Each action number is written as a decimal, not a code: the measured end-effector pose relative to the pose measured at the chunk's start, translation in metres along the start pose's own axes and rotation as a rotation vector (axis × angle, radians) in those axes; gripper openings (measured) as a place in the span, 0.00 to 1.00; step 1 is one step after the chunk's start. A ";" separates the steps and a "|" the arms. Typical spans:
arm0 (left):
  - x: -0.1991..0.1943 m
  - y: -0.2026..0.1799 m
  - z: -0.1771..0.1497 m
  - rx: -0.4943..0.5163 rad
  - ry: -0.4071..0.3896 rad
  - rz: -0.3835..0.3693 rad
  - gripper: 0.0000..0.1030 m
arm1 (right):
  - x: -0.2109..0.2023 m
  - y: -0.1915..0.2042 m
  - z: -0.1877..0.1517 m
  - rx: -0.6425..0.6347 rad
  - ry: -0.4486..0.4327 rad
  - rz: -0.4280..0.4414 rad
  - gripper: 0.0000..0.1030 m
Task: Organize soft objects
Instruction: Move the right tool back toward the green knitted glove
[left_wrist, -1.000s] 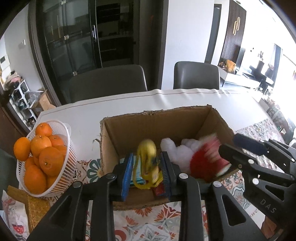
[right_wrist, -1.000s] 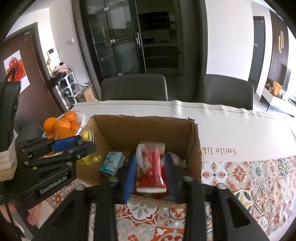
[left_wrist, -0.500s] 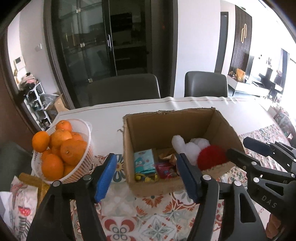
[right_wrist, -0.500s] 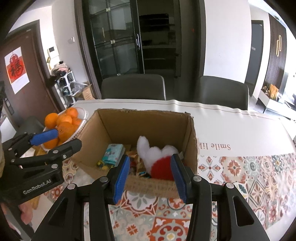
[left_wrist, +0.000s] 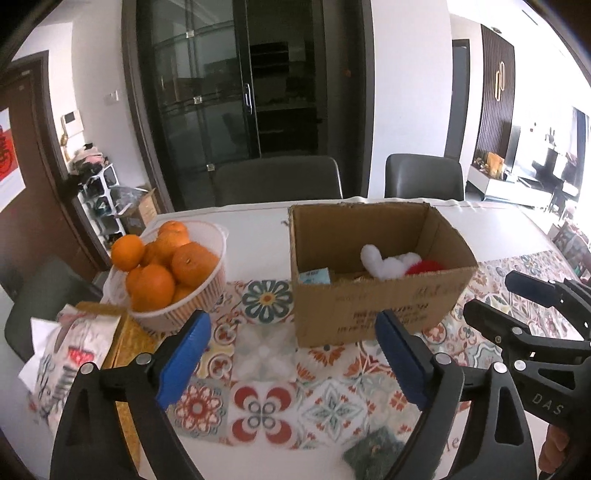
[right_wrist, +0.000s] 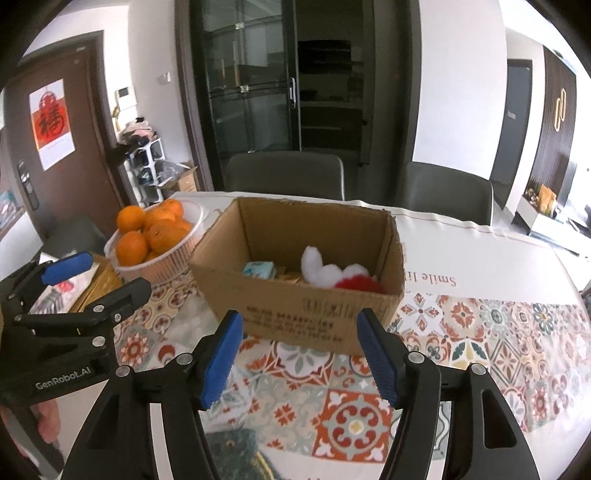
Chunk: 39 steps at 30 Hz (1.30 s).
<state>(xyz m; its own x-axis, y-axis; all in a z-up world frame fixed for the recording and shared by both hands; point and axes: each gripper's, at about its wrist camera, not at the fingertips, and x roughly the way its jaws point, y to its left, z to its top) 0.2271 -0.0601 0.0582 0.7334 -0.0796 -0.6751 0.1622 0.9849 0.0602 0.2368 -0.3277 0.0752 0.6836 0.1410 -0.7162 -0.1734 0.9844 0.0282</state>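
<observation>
The box (left_wrist: 376, 291) stands mid-counter (left_wrist: 258, 229), holding a white-and-red plush (right_wrist: 332, 275) by its right wall and a teal pack (right_wrist: 258, 269) at left. Both tools hang short of its near wall: the left tool (left_wrist: 291, 354) spread wide, the right tool (right_wrist: 301, 354) spread, both having just been opening, nothing between their pads. A bowl of oranges (left_wrist: 162, 269) sits near the counter's left edge.
</observation>
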 end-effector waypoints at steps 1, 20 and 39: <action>-0.004 0.001 -0.005 -0.003 0.000 0.002 0.91 | -0.004 0.003 -0.003 -0.005 -0.002 -0.001 0.64; -0.046 0.017 -0.080 -0.007 0.007 0.099 0.99 | -0.018 0.034 -0.073 -0.018 0.062 0.059 0.67; -0.023 0.023 -0.138 -0.021 0.155 0.105 0.99 | 0.014 0.052 -0.128 -0.030 0.216 0.123 0.67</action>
<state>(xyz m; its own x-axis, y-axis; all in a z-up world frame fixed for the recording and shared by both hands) 0.1232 -0.0145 -0.0261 0.6350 0.0465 -0.7711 0.0754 0.9897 0.1218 0.1465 -0.2884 -0.0231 0.4893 0.2311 -0.8409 -0.2693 0.9572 0.1064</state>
